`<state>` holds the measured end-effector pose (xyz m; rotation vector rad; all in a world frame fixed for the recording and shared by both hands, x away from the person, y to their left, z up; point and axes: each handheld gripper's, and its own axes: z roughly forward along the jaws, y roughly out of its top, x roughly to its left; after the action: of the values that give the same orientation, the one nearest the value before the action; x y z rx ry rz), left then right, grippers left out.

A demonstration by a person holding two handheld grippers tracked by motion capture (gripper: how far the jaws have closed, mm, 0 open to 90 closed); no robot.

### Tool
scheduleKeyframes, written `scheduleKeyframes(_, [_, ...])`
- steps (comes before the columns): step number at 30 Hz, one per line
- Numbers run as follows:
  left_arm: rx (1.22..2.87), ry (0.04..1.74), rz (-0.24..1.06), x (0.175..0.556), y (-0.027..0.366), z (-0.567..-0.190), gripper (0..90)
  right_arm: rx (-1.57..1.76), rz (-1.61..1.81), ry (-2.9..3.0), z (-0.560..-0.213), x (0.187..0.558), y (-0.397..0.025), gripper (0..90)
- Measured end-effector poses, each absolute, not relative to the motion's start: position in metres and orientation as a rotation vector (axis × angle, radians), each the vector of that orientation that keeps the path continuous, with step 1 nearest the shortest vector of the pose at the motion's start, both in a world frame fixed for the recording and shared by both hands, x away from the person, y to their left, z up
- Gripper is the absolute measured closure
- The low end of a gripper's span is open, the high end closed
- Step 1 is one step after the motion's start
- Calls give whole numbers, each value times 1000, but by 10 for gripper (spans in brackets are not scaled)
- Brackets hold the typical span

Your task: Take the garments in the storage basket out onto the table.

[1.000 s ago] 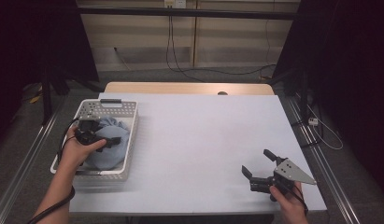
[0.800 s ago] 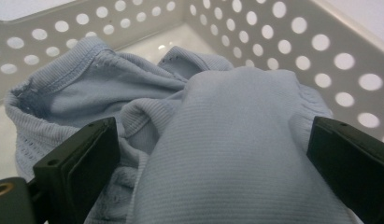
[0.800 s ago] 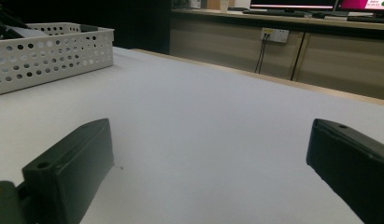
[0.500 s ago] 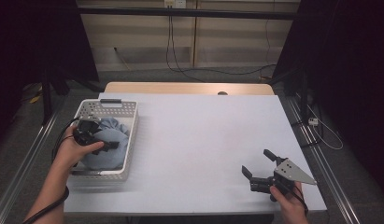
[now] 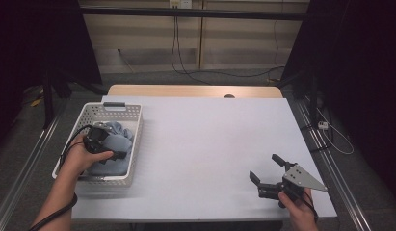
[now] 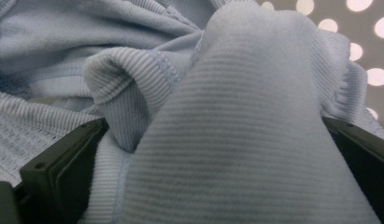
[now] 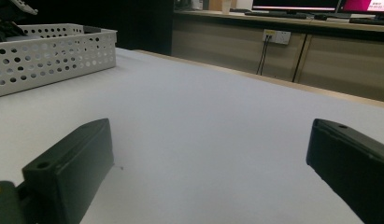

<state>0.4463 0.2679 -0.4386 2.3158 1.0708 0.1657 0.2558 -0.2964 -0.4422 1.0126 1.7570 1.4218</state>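
- Left gripper [image 5: 113, 153] jaws wide apart around pale blue ribbed cloth [image 6: 236, 130] inside white perforated plastic basket [image 5: 133, 118]
- Right gripper [image 5: 266, 174] spread apart over bare white table [image 5: 210, 139]
- No writing readable

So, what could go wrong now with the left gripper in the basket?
1. The left gripper has its jaws wide around a thick fold of the light blue cloth; closing there may catch several layers and lift the whole bundle.
2. The cloth lies inside the white basket; pulling it up could drag or tip the light basket.
3. The right gripper sits open far away, so nothing steadies the basket.
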Motion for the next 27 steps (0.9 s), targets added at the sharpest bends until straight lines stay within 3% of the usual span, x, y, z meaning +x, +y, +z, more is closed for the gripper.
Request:
scheduleKeyframes(3, [2321, 1058, 175, 445, 268, -440, 9, 1012, 1421, 1758, -442, 256, -296, 1])
scheduleKeyframes(8, [2355, 1067, 161, 445, 267, -436, 114, 1006, 1422, 1758, -442, 256, -296, 1])
scheduleKeyframes(11, [2384, 1072, 151, 445, 265, -432, 202, 1003, 1423, 1758, -442, 255, -296, 1])
scheduleKeyframes(14, [2390, 1099, 100, 446, 265, -427, 390, 1005, 1420, 1757, -442, 255, -296, 1])
scheduleKeyframes(17, [2359, 1156, 76, 444, 263, -425, 467, 1006, 1419, 1758, -442, 256, -296, 1])
scheduleKeyframes(27, [2308, 1263, 7, 446, 266, -414, 536, 1007, 1412, 1760, -443, 257, -296, 1])
